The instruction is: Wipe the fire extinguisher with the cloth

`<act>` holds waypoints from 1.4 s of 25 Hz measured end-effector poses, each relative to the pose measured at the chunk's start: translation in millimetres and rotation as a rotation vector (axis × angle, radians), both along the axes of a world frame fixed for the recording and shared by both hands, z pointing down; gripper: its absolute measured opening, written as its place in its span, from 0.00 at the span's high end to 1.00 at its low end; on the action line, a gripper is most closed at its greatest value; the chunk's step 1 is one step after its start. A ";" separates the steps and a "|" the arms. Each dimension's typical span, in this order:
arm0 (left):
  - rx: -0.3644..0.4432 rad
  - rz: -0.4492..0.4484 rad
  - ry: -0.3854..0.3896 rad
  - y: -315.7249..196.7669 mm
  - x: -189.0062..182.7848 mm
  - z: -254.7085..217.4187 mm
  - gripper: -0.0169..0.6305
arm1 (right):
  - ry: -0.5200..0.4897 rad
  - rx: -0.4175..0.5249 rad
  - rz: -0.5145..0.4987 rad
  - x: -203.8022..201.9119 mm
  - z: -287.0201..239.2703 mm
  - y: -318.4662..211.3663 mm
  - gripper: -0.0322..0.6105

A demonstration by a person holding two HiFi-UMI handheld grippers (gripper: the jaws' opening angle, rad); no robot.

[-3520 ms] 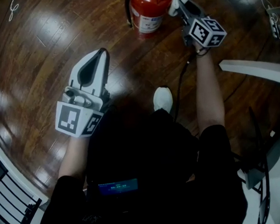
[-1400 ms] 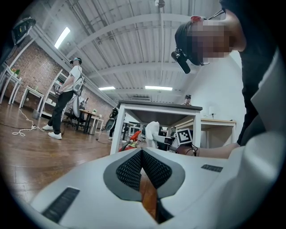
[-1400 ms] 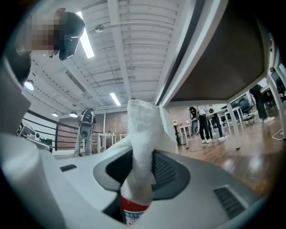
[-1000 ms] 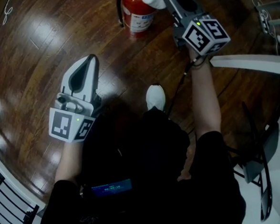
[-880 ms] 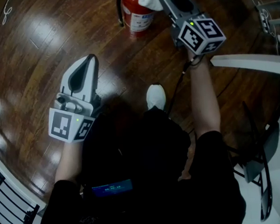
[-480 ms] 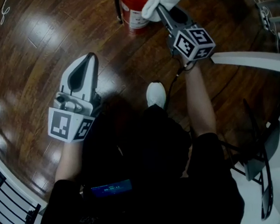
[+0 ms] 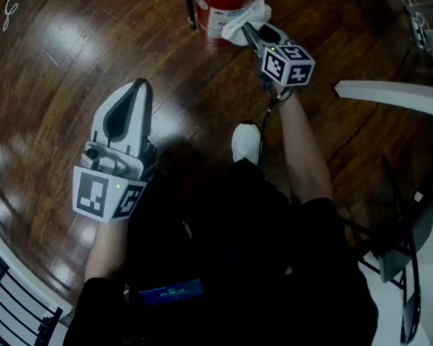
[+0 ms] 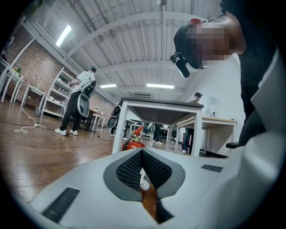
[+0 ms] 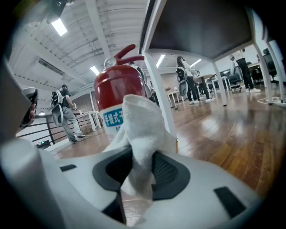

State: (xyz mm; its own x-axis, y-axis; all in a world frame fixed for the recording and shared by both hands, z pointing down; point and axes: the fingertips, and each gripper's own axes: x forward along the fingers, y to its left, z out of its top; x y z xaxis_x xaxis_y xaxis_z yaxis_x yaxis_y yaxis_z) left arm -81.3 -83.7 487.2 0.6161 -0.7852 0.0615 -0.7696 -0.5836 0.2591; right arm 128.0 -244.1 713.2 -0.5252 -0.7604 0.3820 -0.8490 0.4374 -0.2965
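A red fire extinguisher [image 7: 223,4] with a white label and black hose stands on the wood floor at the top of the head view. My right gripper [image 7: 249,32] is shut on a white cloth [image 7: 244,19], which lies against the extinguisher's lower right side. In the right gripper view the cloth [image 9: 142,134] bunches up between the jaws in front of the red extinguisher [image 9: 117,94]. My left gripper [image 7: 138,89] hangs shut and empty over the floor, well to the left and nearer me. The left gripper view shows the extinguisher [image 8: 132,142] far off behind its closed jaws.
A white table [image 7: 389,97] edge runs along the right, with a dark chair [image 7: 406,244] below it. My white shoe [image 7: 245,141] rests on the floor between the grippers. Railings [image 7: 12,323] stand at bottom left. People [image 8: 78,103] and tables stand in the distance.
My right gripper has come down and toward me with the cloth, sliding from the extinguisher's top to its lower right side. The left gripper has stayed put.
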 end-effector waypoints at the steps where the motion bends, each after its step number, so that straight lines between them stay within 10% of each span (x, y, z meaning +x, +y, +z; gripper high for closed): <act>1: -0.001 -0.002 0.000 -0.3 -0.8 1.0 0.97 | -0.002 -0.013 0.005 0.9 6.5 -0.7 0.73; 18: -0.012 -0.015 0.011 -3.1 -3.4 5.5 0.97 | 0.002 -0.197 0.050 -1.3 75.9 9.0 0.73; 35: -0.008 0.011 0.023 3.3 0.1 1.6 0.97 | -0.206 0.123 0.054 -1.4 -114.0 28.5 0.73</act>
State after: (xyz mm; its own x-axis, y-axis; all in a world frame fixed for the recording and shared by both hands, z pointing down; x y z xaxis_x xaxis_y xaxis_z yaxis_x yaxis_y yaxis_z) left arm -81.2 -80.4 488.9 0.6259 -0.7781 0.0531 -0.7570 -0.5898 0.2811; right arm 126.6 -215.6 599.2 -0.5394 -0.8239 0.1741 -0.7995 0.4362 -0.4129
